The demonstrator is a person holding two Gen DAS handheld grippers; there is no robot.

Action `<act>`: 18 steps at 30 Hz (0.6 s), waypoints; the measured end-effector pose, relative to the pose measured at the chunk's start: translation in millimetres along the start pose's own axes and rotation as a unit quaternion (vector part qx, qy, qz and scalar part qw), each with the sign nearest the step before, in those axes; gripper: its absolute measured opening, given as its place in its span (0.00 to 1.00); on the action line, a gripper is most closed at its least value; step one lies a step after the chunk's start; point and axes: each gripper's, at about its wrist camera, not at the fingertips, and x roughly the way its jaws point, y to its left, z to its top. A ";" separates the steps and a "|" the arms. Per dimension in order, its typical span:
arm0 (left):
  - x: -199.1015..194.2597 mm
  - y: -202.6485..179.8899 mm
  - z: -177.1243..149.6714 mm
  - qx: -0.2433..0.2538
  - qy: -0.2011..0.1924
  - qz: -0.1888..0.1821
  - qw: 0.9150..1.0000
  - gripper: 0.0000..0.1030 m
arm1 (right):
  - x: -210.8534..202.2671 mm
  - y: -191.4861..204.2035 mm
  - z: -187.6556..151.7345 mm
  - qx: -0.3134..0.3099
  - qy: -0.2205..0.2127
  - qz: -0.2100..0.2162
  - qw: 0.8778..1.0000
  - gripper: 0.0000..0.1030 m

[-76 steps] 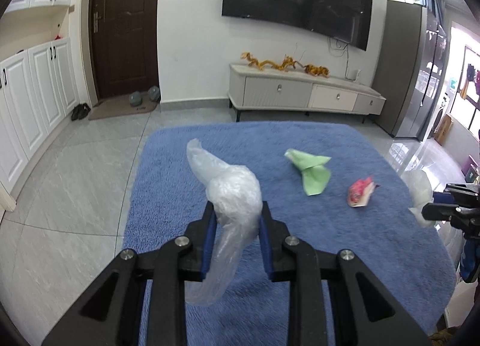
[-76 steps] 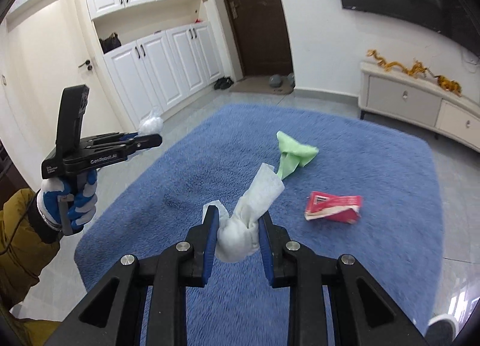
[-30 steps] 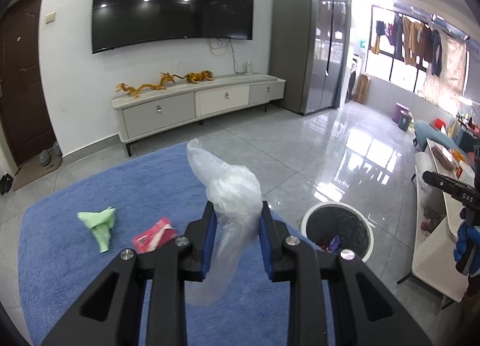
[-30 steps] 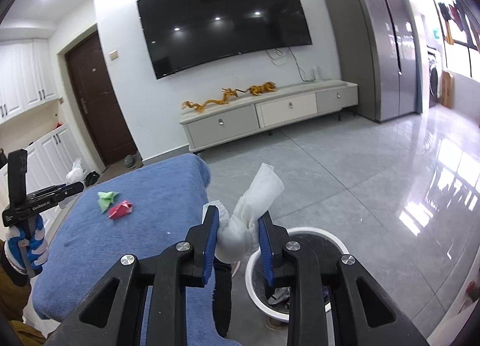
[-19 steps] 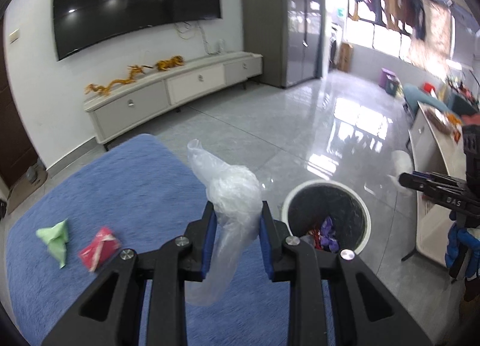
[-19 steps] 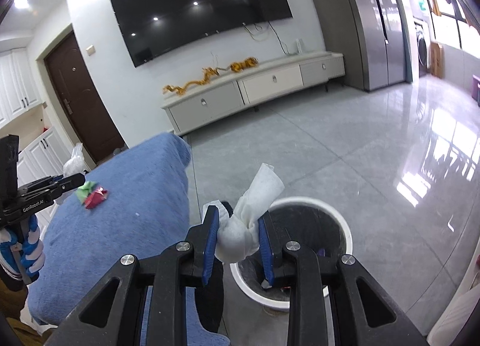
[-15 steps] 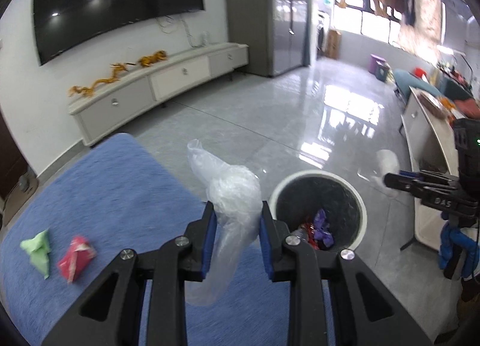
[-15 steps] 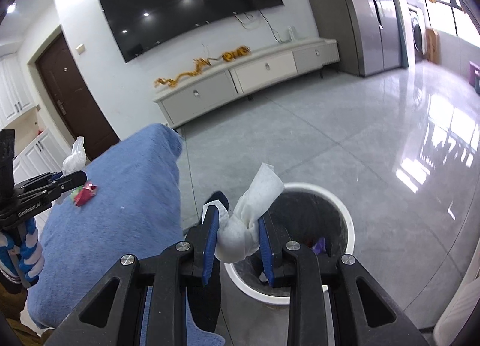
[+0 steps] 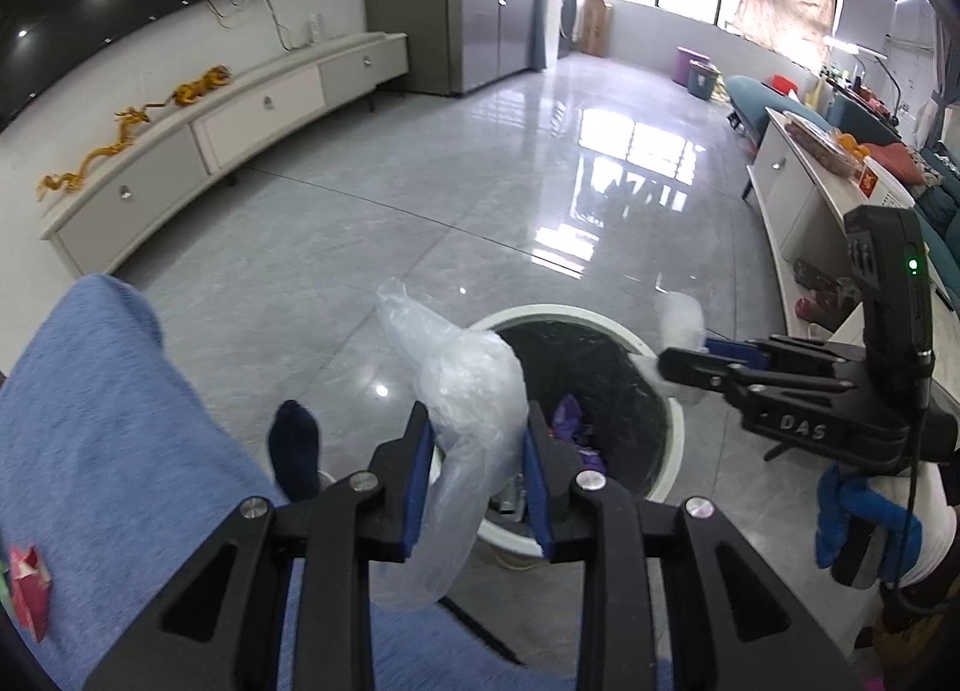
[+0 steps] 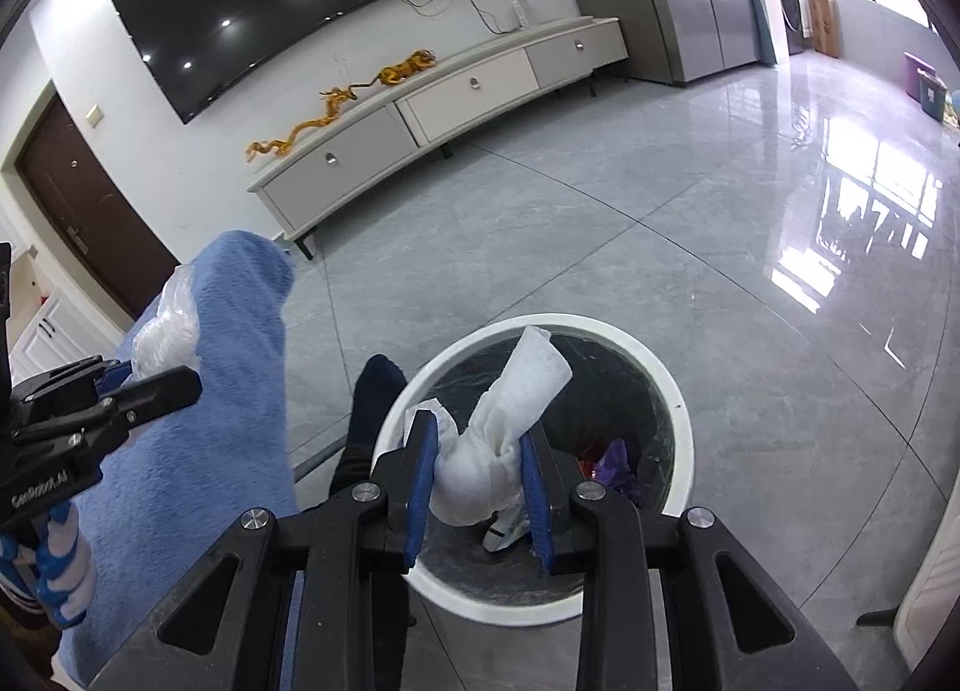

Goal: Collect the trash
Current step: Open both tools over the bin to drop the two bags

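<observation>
Two tongs: both angled down at the bin, jaws starting to open.
Landmark: round white-rimmed bin (image 10: 671, 391), dark liner, on glossy grey tile floor (image 9: 480, 199).
Left tongs (image 9: 477, 475): blue pads still press a crinkled, translucent plastic bag (image 9: 465, 391); its bulb sits over the bin's near rim, its tail hangs below the pads.
Right tongs (image 10: 477, 487): pads still press a twisted white paper towel (image 10: 504, 427), soft and creased, directly above the bin opening.
Bin contents: purple and red scraps (image 10: 612, 463).
Surface: fuzzy blue cloth (image 9: 102, 421), left of the bin; a red wrapper (image 9: 27, 583) lies on it.
</observation>
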 end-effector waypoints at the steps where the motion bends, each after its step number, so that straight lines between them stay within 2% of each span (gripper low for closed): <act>1: 4.3 -2.8 1.7 0.000 0.004 -0.004 1.000 0.27 | 2.8 -1.7 0.6 0.001 0.003 -0.002 1.000 0.26; 6: 20.7 -13.7 8.8 0.000 0.015 -0.027 1.000 0.30 | 14.9 -5.0 2.0 0.006 0.010 -0.017 1.000 0.37; 8: 24.1 -16.0 12.0 -0.001 0.015 -0.033 0.999 0.39 | 17.0 -5.7 1.8 0.006 0.012 -0.023 1.000 0.42; 9: 25.3 -18.5 13.7 -0.003 0.012 -0.035 0.999 0.48 | 17.8 -5.7 2.0 0.006 0.012 -0.026 1.000 0.45; 10: 24.8 -20.2 14.6 -0.003 0.008 -0.038 0.999 0.52 | 17.8 -6.1 1.6 0.006 0.012 -0.030 0.999 0.48; 18: 13.7 -31.7 16.6 0.002 -0.013 -0.021 1.000 0.53 | 7.8 -12.3 -2.2 0.019 0.004 -0.042 0.999 0.52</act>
